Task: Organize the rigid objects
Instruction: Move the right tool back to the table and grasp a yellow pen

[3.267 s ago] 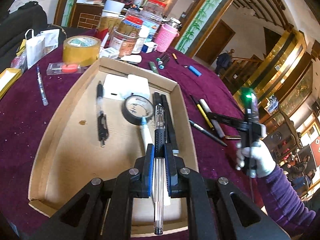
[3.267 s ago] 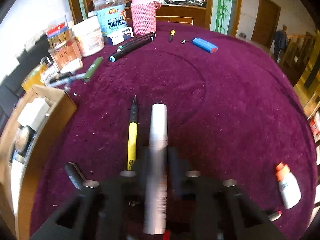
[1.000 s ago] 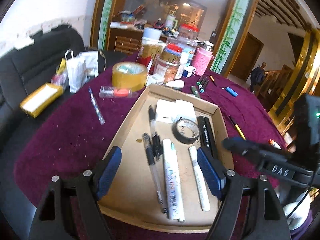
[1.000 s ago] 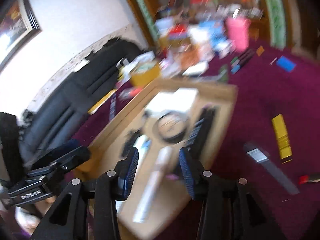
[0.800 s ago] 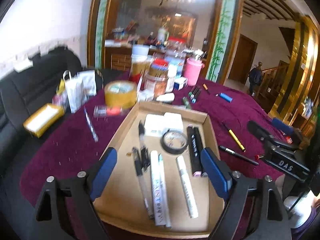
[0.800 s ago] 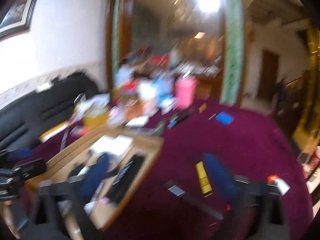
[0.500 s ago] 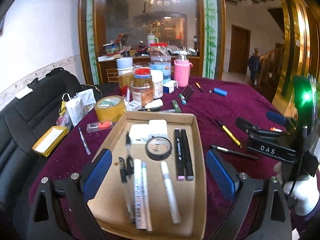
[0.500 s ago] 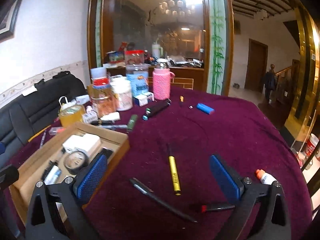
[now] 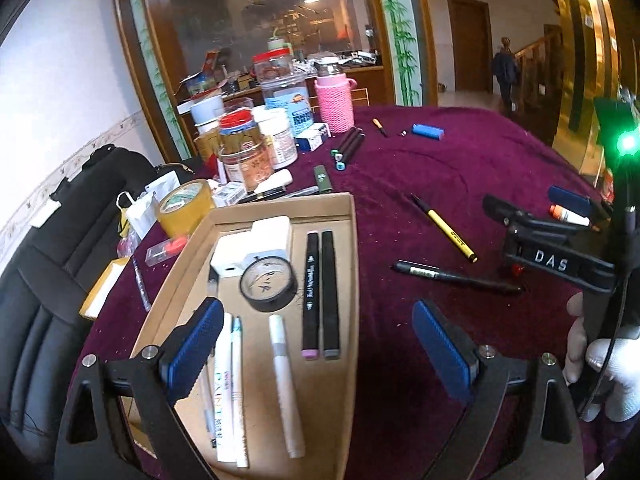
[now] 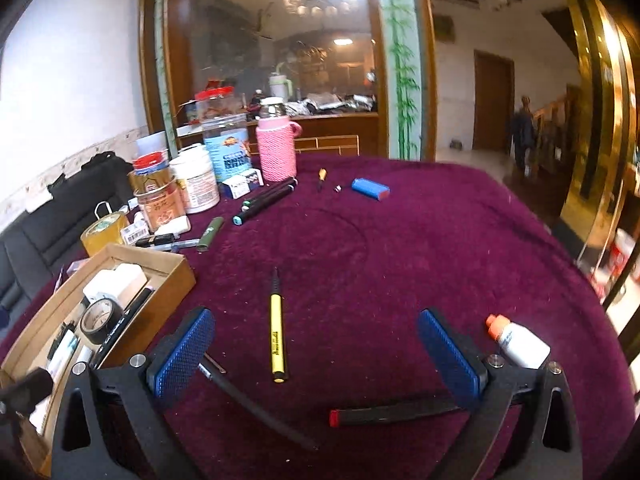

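Box [image 9: 352, 264] holds markers & tape; yellow pen [image 10: 277, 344], black pen [image 9: 452, 277] left on tabletop, 12 o'clock. Both jaws spread, empty.

two tape rolls [image 9: 269, 285], one cardboard tray [image 9: 354, 240]

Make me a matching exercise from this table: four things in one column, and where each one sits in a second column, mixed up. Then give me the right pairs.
Things:
1. black tape roll
2. yellow pen
3. blue lighter
4. glue bottle with orange cap

Places:
A. on the cloth, far side, near the pink flask
B. inside the cardboard tray
C. on the cloth, between the fingers of the open right gripper
D. on the cloth, beside the right gripper's right finger

Pairs: 1-B, 2-C, 3-A, 4-D
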Demonstrator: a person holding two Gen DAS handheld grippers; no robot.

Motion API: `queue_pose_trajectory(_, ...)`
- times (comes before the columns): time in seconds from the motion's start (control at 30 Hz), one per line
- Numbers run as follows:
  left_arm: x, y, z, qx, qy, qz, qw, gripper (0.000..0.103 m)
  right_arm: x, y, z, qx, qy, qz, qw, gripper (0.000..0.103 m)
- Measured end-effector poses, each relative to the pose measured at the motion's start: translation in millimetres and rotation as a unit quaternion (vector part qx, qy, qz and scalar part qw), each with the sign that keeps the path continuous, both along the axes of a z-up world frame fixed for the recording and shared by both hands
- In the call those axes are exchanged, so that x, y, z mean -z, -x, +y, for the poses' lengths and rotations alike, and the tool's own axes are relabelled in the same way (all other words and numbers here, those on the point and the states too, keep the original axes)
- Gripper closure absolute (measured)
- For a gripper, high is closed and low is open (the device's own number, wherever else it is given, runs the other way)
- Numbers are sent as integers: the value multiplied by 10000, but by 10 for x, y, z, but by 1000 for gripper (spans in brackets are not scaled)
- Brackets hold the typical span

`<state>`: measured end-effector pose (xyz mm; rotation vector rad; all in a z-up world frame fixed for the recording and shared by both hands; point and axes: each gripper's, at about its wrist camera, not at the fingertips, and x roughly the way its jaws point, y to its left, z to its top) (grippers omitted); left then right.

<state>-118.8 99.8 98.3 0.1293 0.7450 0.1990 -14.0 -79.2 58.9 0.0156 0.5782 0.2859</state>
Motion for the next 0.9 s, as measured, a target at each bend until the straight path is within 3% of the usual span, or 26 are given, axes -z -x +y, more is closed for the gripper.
queue_pose_trajectory(0.37, 189, -181, -185, 155, -63, 366, 9992, 8, 10, -16, -74, 103, -193, 110, 9997, 0)
queue_pose_trajectory(0.67, 223, -162, -92, 104, 156, 476, 9987, 8, 98, -83, -62, 5, -236, 402, 9989, 0)
queue_pose_trajectory(0.8, 212, -117, -41, 101, 343, 485, 9982, 8, 231, -228, -184, -165, -780, 1000, 9918, 0)
queue_pose_trajectory(0.9, 195, -72, -5, 115, 480, 472, 9977, 8, 382, -351, -373, -292, -1579, 1610, 9738, 0)
